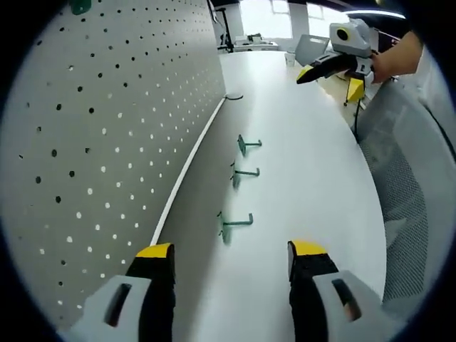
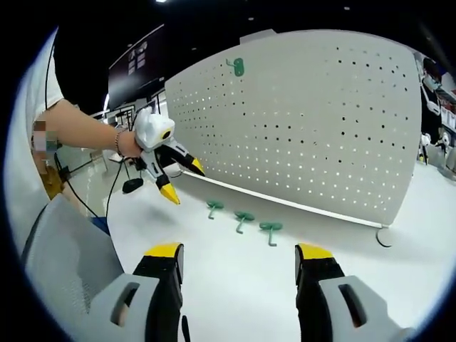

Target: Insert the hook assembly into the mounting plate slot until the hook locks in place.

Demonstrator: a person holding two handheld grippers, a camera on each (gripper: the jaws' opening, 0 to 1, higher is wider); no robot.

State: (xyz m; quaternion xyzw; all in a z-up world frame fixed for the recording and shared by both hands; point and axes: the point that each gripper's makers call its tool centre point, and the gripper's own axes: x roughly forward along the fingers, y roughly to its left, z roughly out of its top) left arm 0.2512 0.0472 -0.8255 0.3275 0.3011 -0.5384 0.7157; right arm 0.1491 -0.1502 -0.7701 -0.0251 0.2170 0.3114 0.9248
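Note:
Three green hooks lie in a row on the white table in front of the pegboard [image 1: 107, 142]: near hook [image 1: 235, 222], middle hook [image 1: 244, 173], far hook [image 1: 249, 144]. The right gripper view has them as left hook [image 2: 214, 206], middle hook [image 2: 244, 217] and right hook [image 2: 271, 229]. Another green hook [image 2: 237, 67] hangs high on the pegboard [image 2: 320, 128]. My left gripper [image 1: 232, 253] is open and bare, just short of the near hook; a hand holds it up above the table [image 2: 184, 182]. My right gripper [image 2: 239, 253] is open and bare, well back from the hooks, and hangs in the air far off [image 1: 329, 82].
A grey mesh chair [image 1: 406, 178] stands along the table's edge, also seen low on the left as the chair [image 2: 64, 263]. A small black ring [image 2: 385, 239] lies by the pegboard's end. The white table [image 1: 313, 185] is bare around the hooks.

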